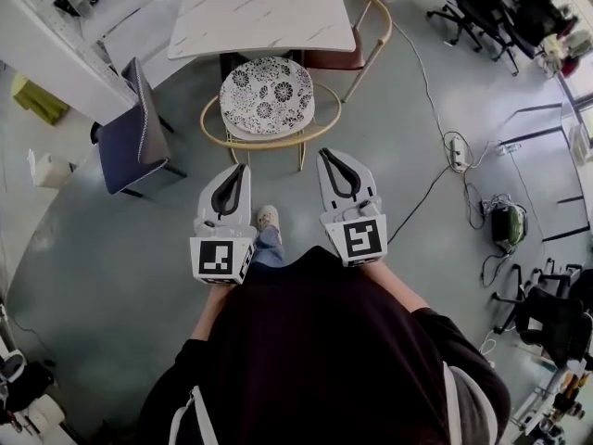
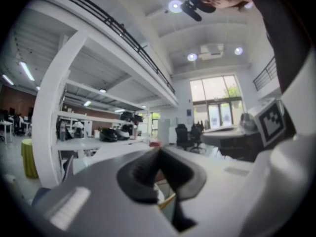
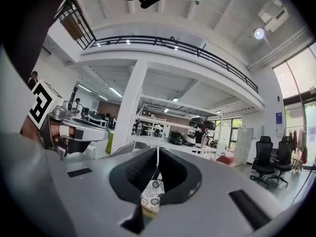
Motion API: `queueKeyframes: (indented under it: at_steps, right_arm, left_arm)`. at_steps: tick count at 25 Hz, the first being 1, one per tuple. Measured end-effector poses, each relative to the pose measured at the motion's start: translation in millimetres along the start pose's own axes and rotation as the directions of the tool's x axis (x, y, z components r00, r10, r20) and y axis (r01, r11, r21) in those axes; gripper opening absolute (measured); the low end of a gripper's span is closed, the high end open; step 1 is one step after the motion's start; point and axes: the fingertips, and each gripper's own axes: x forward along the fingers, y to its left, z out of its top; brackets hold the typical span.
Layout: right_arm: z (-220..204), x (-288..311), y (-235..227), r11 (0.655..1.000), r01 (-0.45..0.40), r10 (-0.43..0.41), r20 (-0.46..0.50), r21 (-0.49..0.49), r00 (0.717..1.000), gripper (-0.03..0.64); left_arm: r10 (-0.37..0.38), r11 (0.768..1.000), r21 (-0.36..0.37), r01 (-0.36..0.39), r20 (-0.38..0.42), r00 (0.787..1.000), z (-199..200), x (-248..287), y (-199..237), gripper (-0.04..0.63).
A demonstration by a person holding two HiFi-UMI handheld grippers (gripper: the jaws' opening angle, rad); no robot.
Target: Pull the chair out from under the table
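**A:** Is there any writing to read?

**B:** Very little. Each marker cube bears a black-and-white square code, one on the left hand-held gripper and one on the right hand-held gripper. In the right gripper view a blue sign hangs on the far wall. It may carry print, but it is too small to read.

**A:** How does the chair look?

**B:** The chair has a round seat cushion, white with dark floral rosettes. It sits in a thin golden-yellow metal frame. A hoop rail curves round the side nearest the person, with slim legs below it.

**A:** Where does it stand?

**B:** It is on the grey floor at the near edge of the table, which has a white marble-look top. Nearly the whole seat shows in front of that top, and only the far rim meets the table's edge.

**A:** And the grippers?

**B:** Both have their jaws pressed together with nothing between them. They are held side by side, pointing towards the chair but apart from it. The hoop rail lies just beyond their tips. The patterned cushion shows through the gap below the right one's jaws.

**A:** What is nearby?

**B:** A dark blue chair stands to the left, and a red-seated chair is at the table's right corner. The person's shoe is between the grippers. A power strip with cables lies on the floor to the right.
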Motion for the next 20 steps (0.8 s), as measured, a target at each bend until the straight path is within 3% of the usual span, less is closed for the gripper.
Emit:
queueKeyframes:
  at_steps: [9,20]
  right_arm:
    - [-24.7,87.7,-16.0,0.999,0.028,-0.026,-0.081,0.025,0.996,0.025]
    - [-67.6,137.9,-30.2,0.997,0.055,-0.043,-0.2,0.058,0.979,0.025]
  left_arm:
    - [-0.069,0.998,-0.006,0.069,-0.052,0.996,-18.7,75.9,64.1,0.008]
    - [-0.123,0.992,-0.027,0.121,-0.106,0.987,-44.2,130.5,97.2,0.008]
